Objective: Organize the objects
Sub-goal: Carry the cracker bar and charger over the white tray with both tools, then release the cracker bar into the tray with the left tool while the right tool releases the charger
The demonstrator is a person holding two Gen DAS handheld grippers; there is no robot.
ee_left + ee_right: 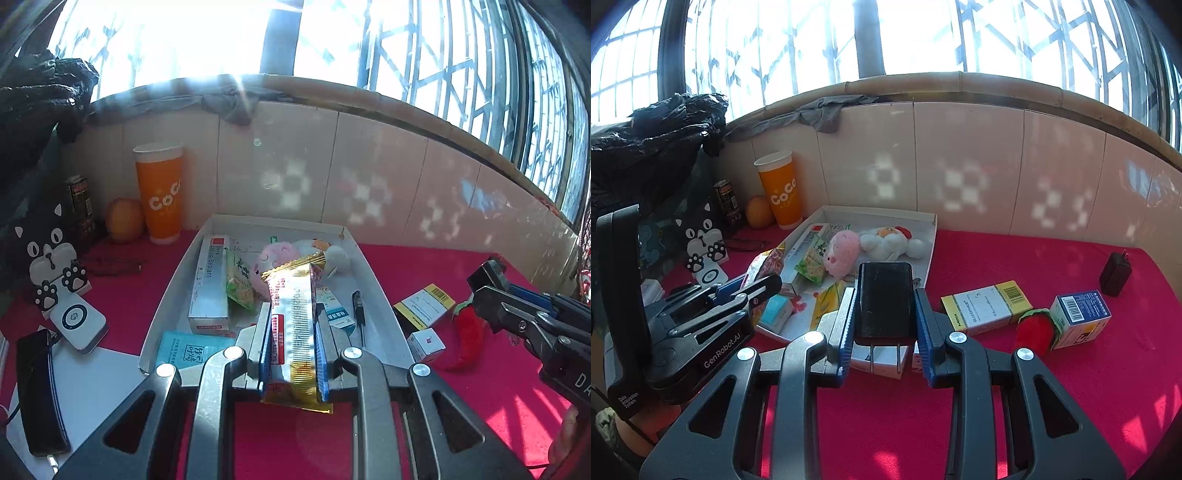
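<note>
"GenRobot.AI" tongs (768, 286); "CoCo" cup (781, 194)

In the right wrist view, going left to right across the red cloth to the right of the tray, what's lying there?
Yellow and white box → red strawberry toy → blue and white box → black plug adapter, which sits farther back than the rest.

Left gripper (293, 332) showing black and grey linkage arms, silver round rivets, blue ribbed pads, right gripper (884, 325) wearing matching blue pads (929, 332), white "GenRobot.AI" lettering sitting at nine o'clock on the black housing.
</note>
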